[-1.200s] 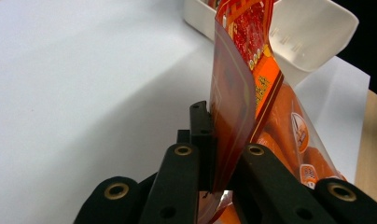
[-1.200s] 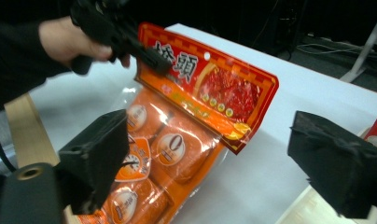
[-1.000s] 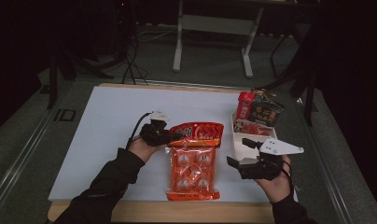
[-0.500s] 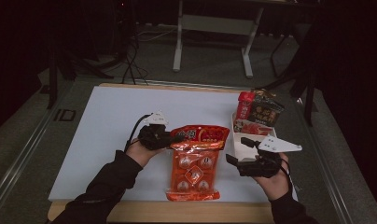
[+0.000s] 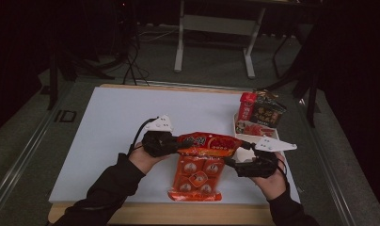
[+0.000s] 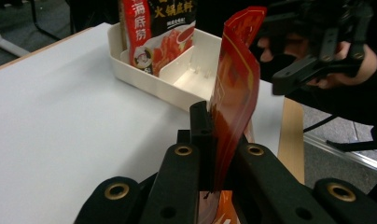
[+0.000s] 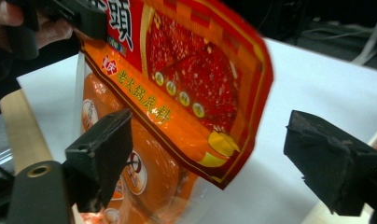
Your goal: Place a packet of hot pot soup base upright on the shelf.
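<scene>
Sauce packet (image 5: 210, 144), glossy red-orange foil, lifted above bench (image 5: 108, 122) near front edge; wide bare white surface to left. White divided tray (image 5: 239, 126) near right edge. Left gripper (image 5: 175, 145) pinches packet edge; right gripper (image 5: 236, 163) spread, beside packet.

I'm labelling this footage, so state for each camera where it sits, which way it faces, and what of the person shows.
High view: above the person's side, facing forward and down on the white table; both forearms, left gripper, right gripper.
Left gripper view: on the left gripper, facing the white tray; the other hand beyond.
Right gripper view: on the right gripper, jaws apart, facing the lifted red pouch.
All views share that pouch.
</scene>
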Available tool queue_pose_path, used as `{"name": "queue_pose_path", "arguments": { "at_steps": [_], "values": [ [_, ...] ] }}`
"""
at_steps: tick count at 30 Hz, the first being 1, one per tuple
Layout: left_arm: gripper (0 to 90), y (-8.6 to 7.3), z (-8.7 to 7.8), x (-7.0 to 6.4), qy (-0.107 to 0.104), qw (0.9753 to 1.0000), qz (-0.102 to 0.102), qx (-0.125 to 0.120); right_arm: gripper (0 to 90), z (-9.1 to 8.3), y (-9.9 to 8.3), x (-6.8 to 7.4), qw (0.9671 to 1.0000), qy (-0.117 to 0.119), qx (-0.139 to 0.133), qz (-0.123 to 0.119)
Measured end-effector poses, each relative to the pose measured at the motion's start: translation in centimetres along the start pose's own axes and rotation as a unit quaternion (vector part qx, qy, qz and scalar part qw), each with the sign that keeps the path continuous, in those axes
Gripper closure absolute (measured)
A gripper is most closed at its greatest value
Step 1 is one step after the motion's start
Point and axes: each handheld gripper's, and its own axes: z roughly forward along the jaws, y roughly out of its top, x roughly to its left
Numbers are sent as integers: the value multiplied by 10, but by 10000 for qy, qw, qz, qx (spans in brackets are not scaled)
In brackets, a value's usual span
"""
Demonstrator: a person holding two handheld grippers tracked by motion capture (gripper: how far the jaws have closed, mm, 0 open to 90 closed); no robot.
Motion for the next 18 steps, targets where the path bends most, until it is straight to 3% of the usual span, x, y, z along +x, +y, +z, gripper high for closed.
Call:
{"name": "queue_pose_path", "arguments": {
  "at_steps": [4, 8, 10, 16, 17, 18],
  "values": [
    [898, 2, 0, -4, -44, 10000, 24, -30, 228, 5, -1, 0, 9999, 144, 50, 5],
    [898, 3, 1, -9, -63, 9999, 57, -58, 397, 9, -3, -1, 9996, 130, 129, -197],
    [898, 3, 1, -9, -82, 9999, 69, -74, 509, 10, -5, -5, 9990, 443, 68, -69],
    [897, 2, 0, -10, -122, 9998, -57, -146, 743, 7, -4, -7, 9951, 983, 135, 28],
    [897, 1, 0, -10, -121, 9998, -88, -152, 837, 7, -4, -7, 9942, 1054, 197, 9],
    [896, 1, 0, -12, -124, 9998, -57, -140, 862, 6, -4, -7, 9931, 1148, 242, 1]
  ]
}}
